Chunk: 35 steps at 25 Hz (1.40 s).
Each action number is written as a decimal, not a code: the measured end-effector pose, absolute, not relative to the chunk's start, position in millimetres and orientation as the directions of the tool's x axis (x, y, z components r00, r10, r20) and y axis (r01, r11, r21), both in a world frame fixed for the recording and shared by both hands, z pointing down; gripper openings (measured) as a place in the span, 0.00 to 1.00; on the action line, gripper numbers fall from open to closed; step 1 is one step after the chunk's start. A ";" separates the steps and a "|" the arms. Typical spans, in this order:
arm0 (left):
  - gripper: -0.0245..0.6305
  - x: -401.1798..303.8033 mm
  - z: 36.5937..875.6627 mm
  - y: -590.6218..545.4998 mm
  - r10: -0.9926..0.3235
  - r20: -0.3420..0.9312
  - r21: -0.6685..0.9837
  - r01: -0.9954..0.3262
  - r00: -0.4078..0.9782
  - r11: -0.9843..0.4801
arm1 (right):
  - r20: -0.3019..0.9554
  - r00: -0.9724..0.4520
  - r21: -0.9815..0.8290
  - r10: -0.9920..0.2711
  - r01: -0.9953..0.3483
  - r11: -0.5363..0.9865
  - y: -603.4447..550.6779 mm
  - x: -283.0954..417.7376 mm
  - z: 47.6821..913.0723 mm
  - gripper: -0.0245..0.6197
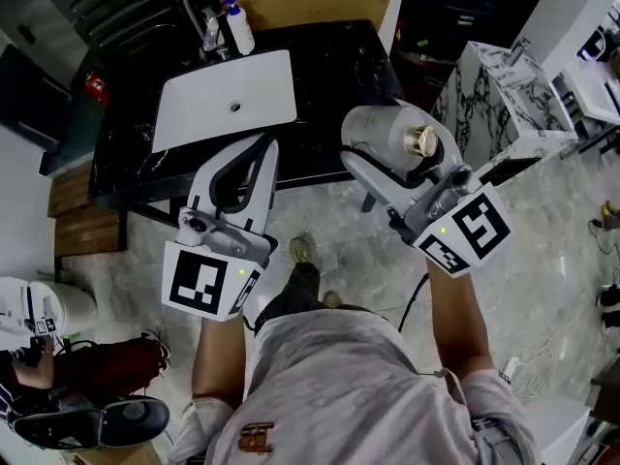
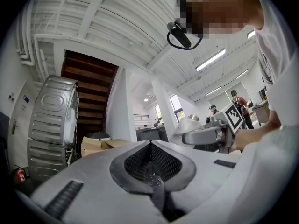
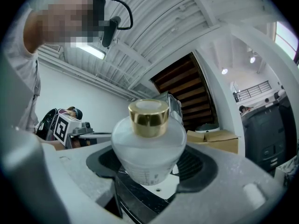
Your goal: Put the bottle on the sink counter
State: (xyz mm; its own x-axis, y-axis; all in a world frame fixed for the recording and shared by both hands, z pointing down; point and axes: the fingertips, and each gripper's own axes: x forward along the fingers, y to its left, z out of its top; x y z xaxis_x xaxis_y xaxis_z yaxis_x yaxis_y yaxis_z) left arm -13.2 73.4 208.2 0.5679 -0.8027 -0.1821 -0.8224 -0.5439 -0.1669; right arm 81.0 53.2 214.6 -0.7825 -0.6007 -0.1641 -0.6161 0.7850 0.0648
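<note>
Right gripper [image 1: 383, 155]: jaws grasping the frosted, gold-capped bottle [image 1: 399, 136], held in the air at the table's [image 1: 334, 76] front edge. Left gripper [image 1: 260, 153]: jaws clenched together. Beyond lies the white sink [image 1: 194, 114], with a dispenser [image 1: 239, 25] behind it.

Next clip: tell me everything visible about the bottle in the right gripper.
The bottle is squat and rounded, frosted white like glass, narrowing toward its base, with a gold cap on and faint small print low on its body. It sits cap up, clamped at the lower body between the jaws of the right gripper, in the air near the black sink counter, not yet set down.
</note>
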 end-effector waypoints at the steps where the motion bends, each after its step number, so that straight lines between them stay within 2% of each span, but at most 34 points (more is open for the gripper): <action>1: 0.04 -14.9 209.5 68.6 -0.804 -0.183 -0.165 -0.824 0.566 -0.542 | -0.163 -0.781 0.064 -0.603 -0.618 0.784 49.1 80.8 215.9 0.55; 18: 0.04 -65.5 227.6 -71.8 -0.791 -0.194 -0.140 -0.815 0.580 -0.563 | -0.092 -0.743 0.069 -0.663 -0.669 0.740 -90.4 43.0 235.4 0.55; 35: 0.04 -101.8 243.0 -199.8 -0.762 -0.166 -0.106 -0.780 0.626 -0.617 | 0.062 -0.662 0.079 -0.747 -0.743 0.664 -236.0 21.5 281.0 0.55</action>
